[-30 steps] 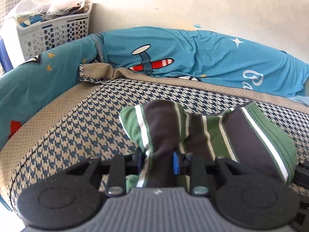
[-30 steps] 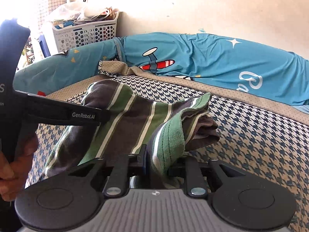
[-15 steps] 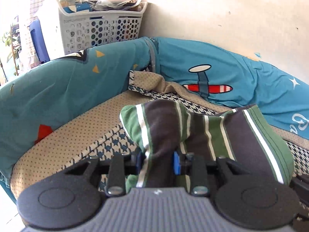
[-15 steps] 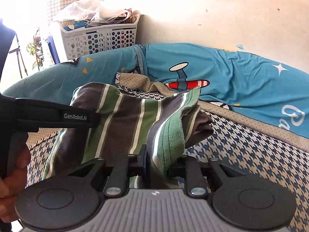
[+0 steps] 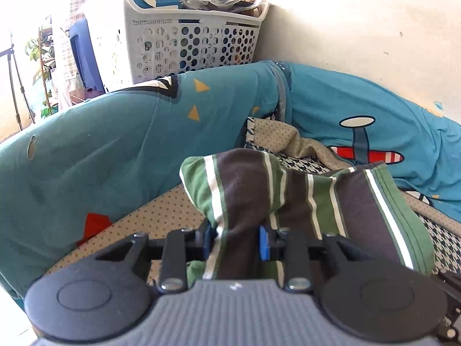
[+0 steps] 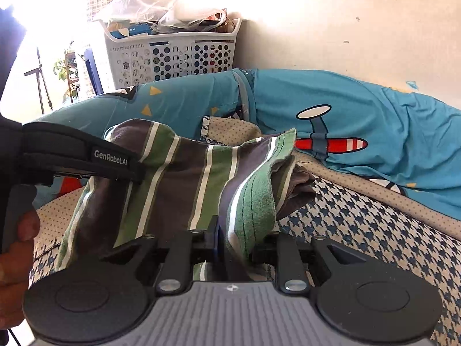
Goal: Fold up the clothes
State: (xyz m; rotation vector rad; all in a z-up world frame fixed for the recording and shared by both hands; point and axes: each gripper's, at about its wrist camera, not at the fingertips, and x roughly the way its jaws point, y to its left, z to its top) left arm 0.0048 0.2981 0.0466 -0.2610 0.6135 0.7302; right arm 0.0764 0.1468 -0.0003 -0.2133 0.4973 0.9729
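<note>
A bed spread with a houndstooth blanket [image 6: 360,225] fills the corner of a sunlit room, banked on two sides by teal cushions [image 5: 109,155] printed with a red-and-white aeroplane [image 6: 328,144]; behind them a white perforated laundry basket [image 5: 184,37], heaped with bags and papers, stands against the pale wall [image 5: 360,23].

I hold a striped garment [image 6: 184,178], green, dark grey and white, raised above the blanket between my two tools. My left tongs [image 5: 236,242] are pressed together on one bunched edge of it, the blue pads [image 5: 263,243] squeezing the cloth from either side so that it stands up in a rounded hump ahead of the camera. My right tongs [image 6: 233,245] are pinching another fold, where a green stitched hem [image 6: 256,201] curls over the fingers and a crumpled grey layer hangs beyond it toward the blanket.

In the right wrist view the left tool crosses at the left edge, its black arm [image 6: 83,155] lettered "GenRobot.AI" and lying against the garment, with my hand [image 6: 17,253] gripping the handle below. A potted plant [image 6: 66,72] and a tripod show in the bright window glare beyond the basket.
</note>
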